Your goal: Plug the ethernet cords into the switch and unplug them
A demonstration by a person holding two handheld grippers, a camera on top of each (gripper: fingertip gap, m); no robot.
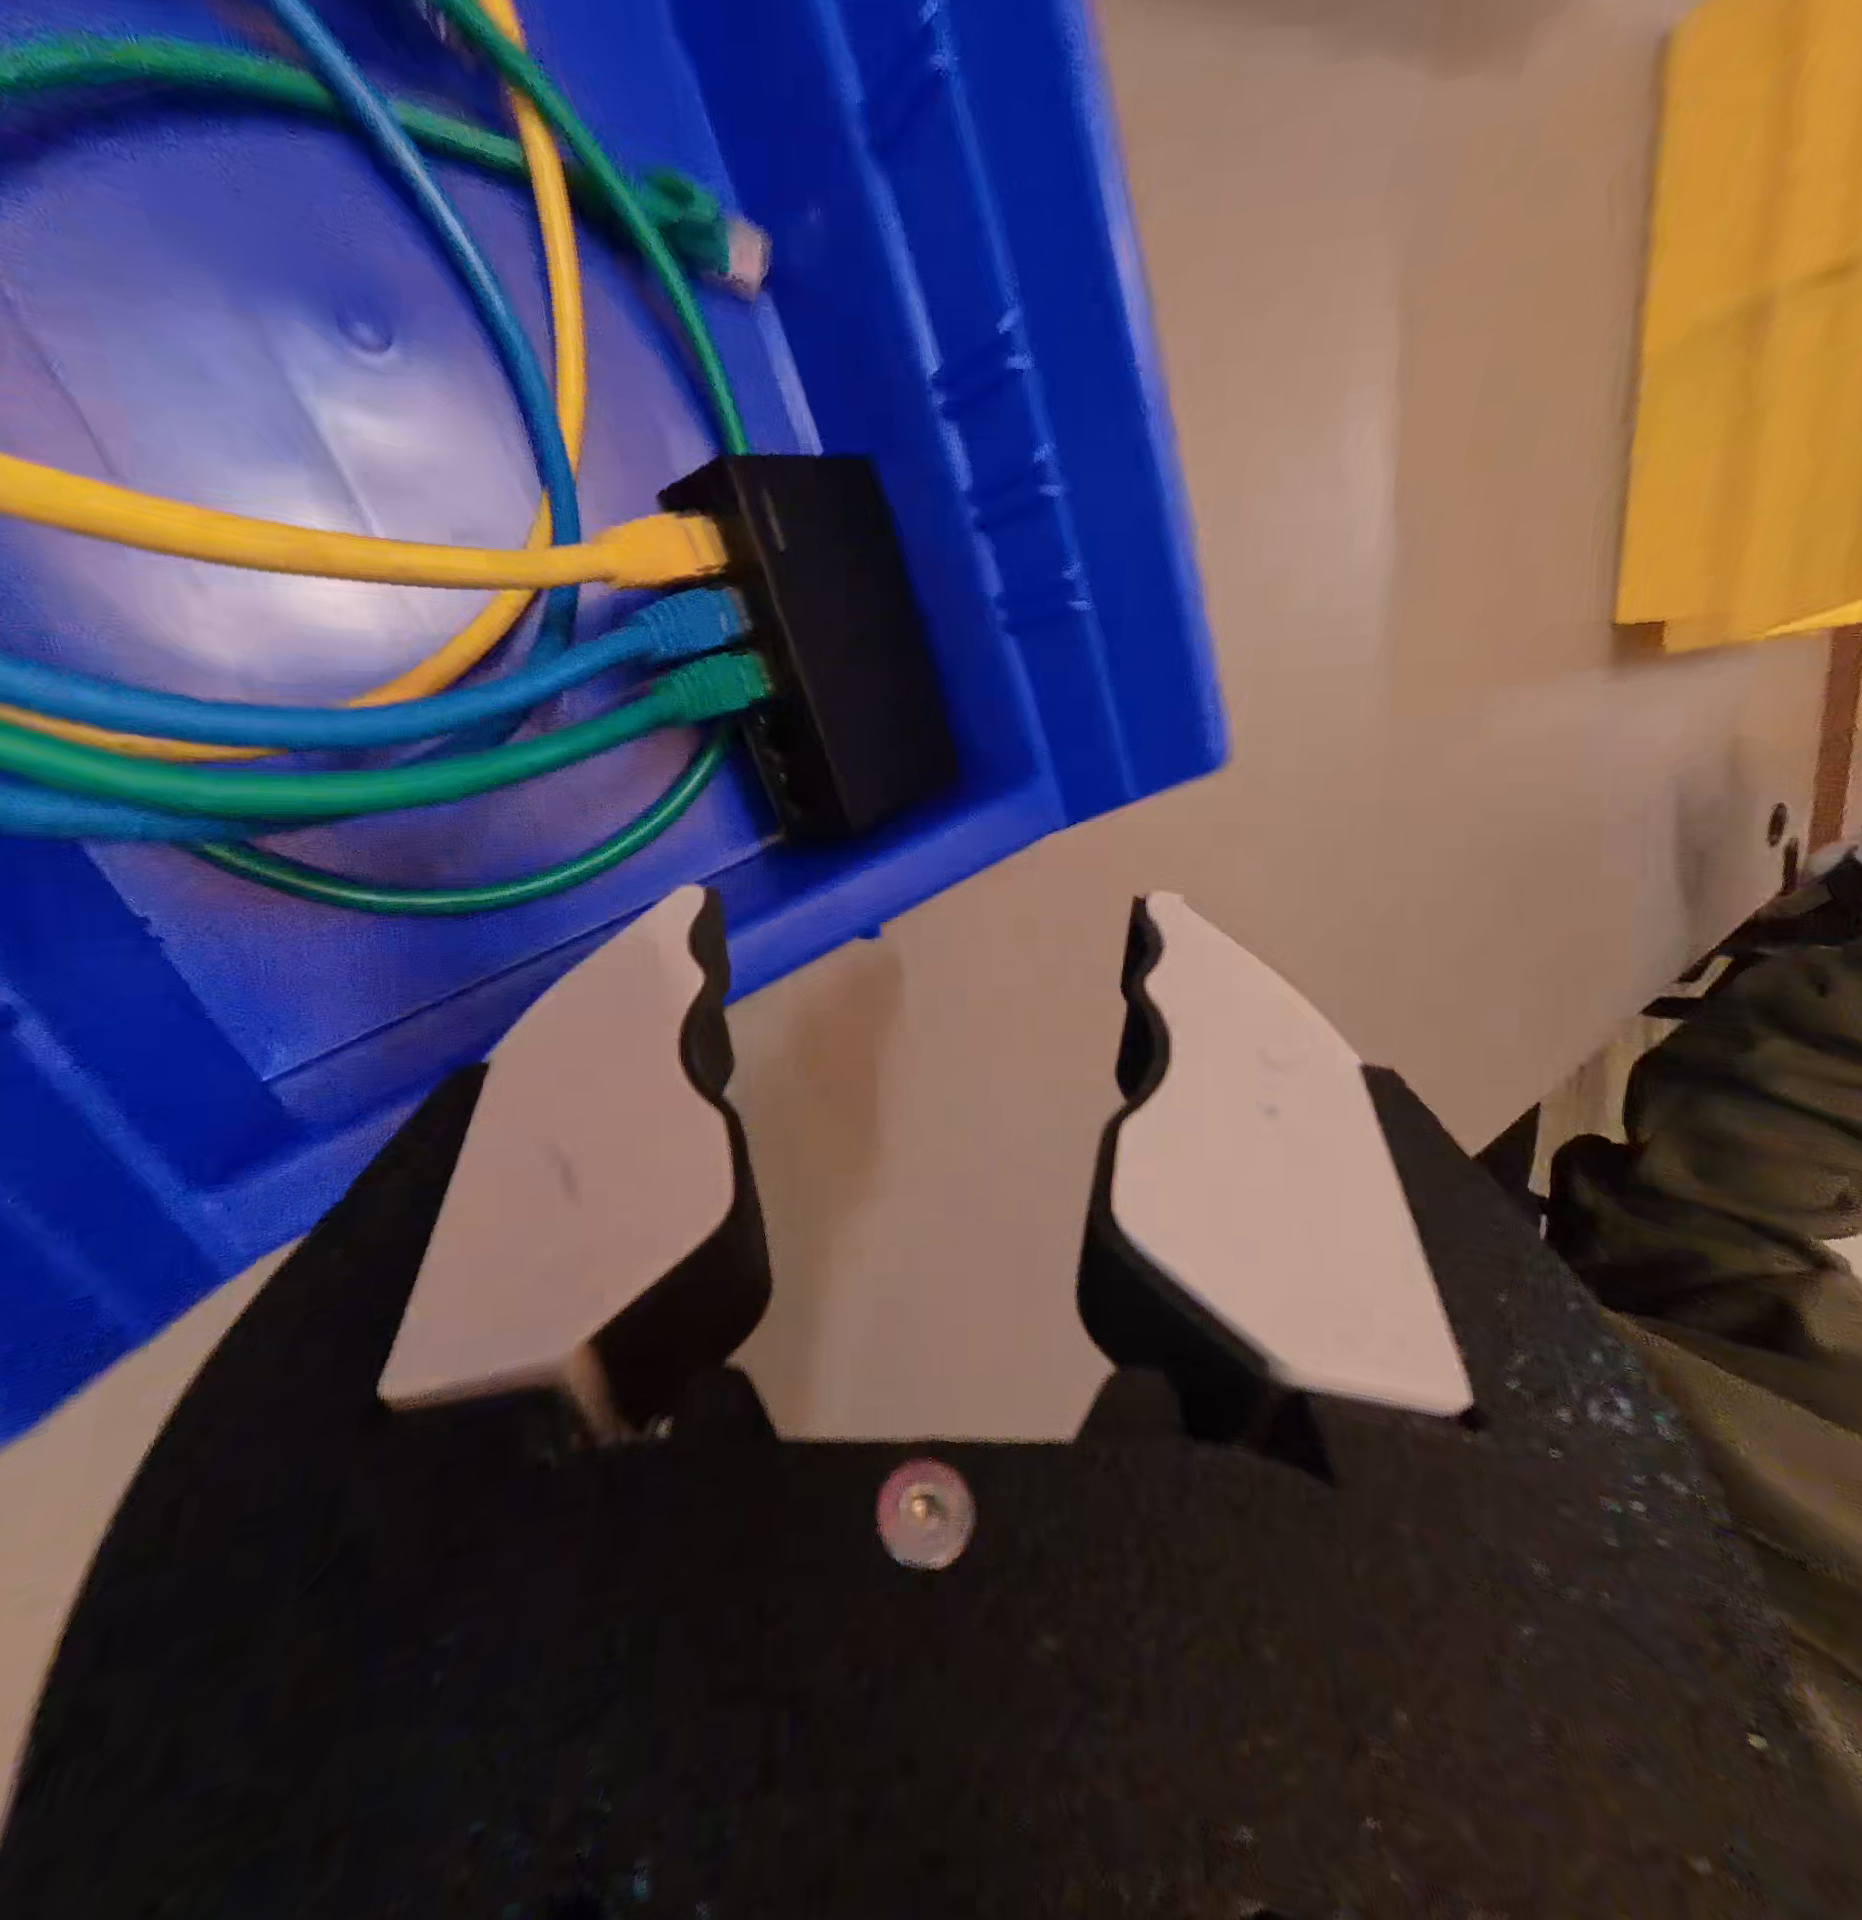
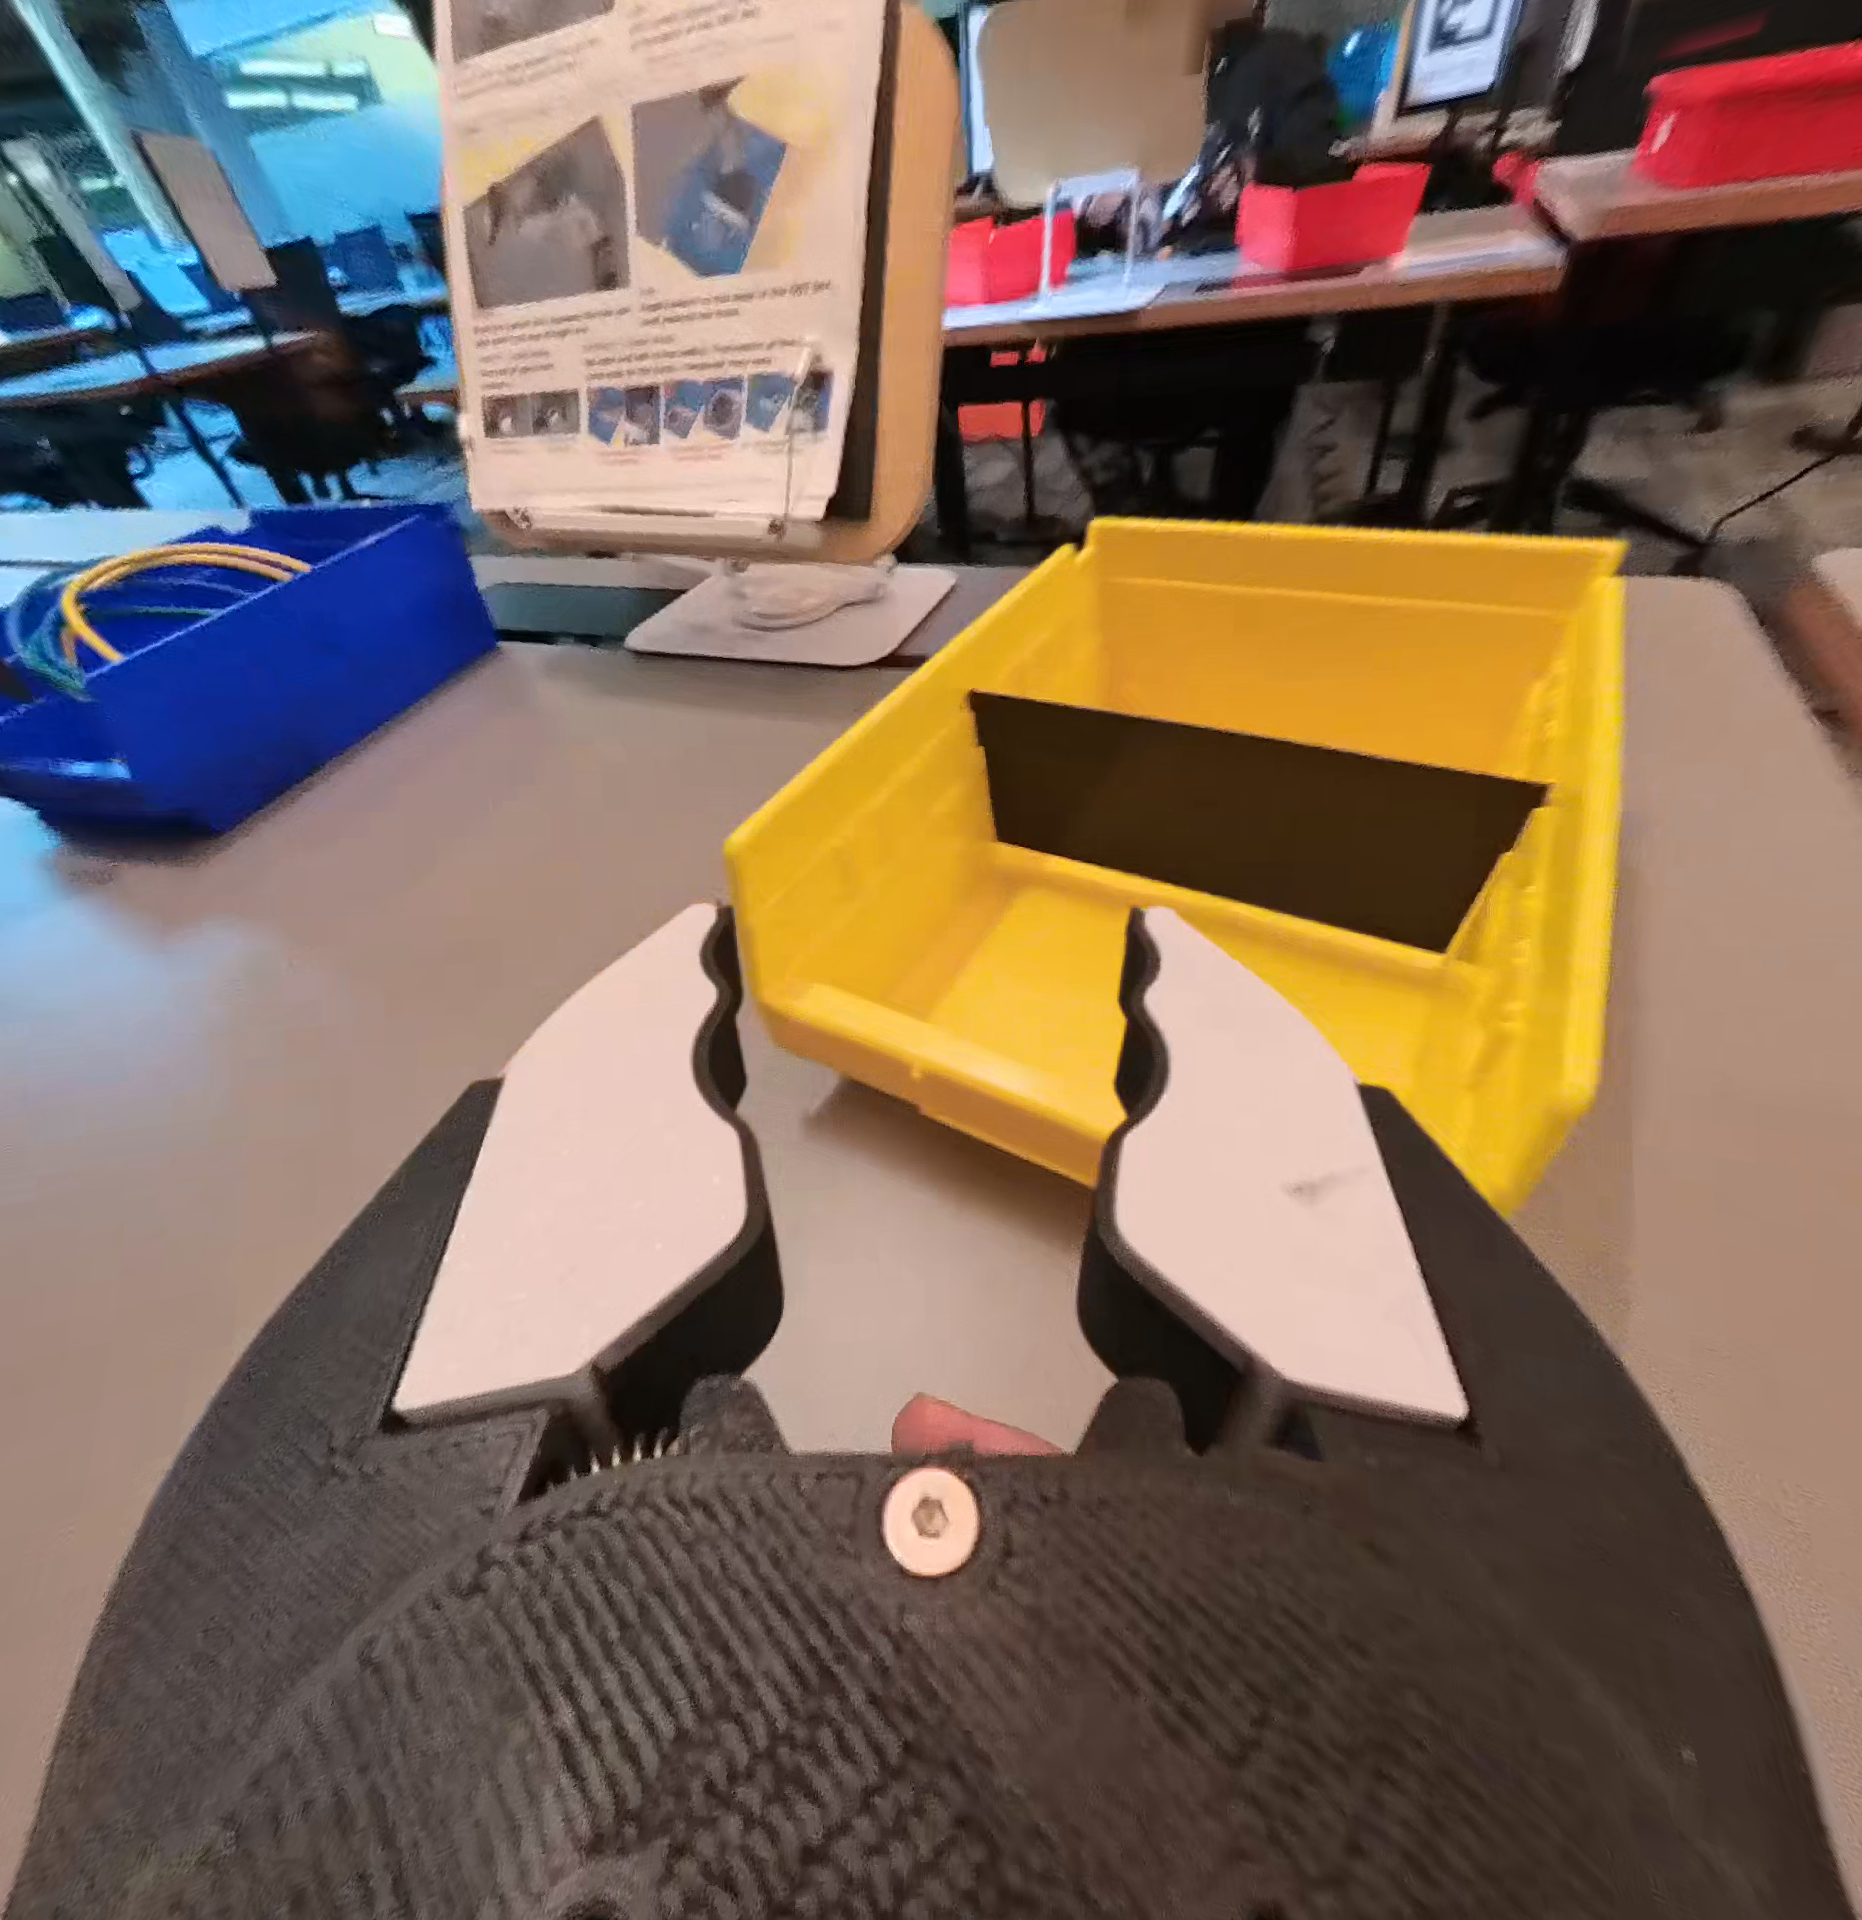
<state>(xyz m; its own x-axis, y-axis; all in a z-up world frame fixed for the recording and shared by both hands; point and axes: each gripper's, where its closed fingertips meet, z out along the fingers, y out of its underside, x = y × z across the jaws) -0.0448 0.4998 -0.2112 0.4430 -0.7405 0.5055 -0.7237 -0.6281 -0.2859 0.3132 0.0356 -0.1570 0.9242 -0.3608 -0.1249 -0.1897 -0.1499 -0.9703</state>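
Switch (image 1: 823, 644): your black network switch lies in the blue bin (image 1: 958, 312), against its side wall near a corner, ports facing the bin's middle.
Plugged cords: you have the yellow cord (image 1: 283, 535), the blue cord (image 1: 387, 717) and the green cord (image 1: 387, 784) seated side by side in the switch, yellow farthest from you, green nearest.
Loose plug: a green connector with a clear tip (image 1: 714, 234) lies on the bin floor, well apart from the switch.
Left tongs (image 1: 922, 914): your fingers are spread wide and hold nothing; they hover above the bin's near corner, just short of the switch, looking steeply down and rolled so the bin sits skewed in the view.
Right tongs (image 2: 927, 925): also spread and empty, you hold them low and nearly level over the grey desk (image 2: 387, 987), pointing at the yellow bin (image 2: 1270, 831).
Yellow bin: a black divider (image 2: 1249, 810) stands across it.
Blue bin from the right: it sits far to your left on the desk, cord loops rising over its rim.
Background: a printed instruction sheet on a stand (image 2: 657, 260) stands behind the desk.
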